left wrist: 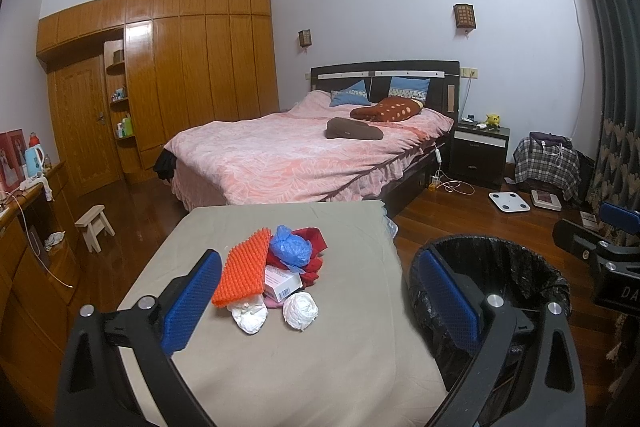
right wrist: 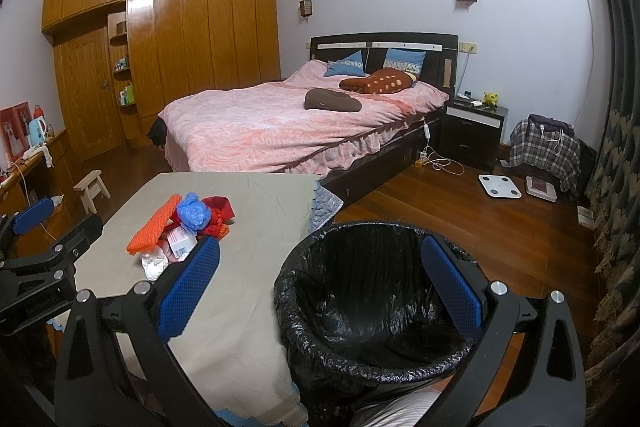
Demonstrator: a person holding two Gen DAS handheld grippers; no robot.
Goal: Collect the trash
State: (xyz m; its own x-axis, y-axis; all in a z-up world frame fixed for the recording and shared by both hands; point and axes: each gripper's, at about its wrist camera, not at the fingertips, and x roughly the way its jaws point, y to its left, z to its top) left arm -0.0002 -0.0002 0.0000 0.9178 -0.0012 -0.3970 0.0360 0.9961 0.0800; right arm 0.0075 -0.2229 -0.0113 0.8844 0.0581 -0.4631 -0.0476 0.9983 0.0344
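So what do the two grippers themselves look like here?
Both match: the left gripper and right gripper have black plastic V-shaped frames with triangular cut-outs and silver round bolts at the pivots. Each finger carries a long blue pad with a dimpled texture. White lettering marks the bodies, too partial to read.

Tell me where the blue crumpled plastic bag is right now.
The blue crumpled plastic bag sits atop the trash pile on the beige-covered table, between the orange bumpy mat on its left and red cloth behind it.
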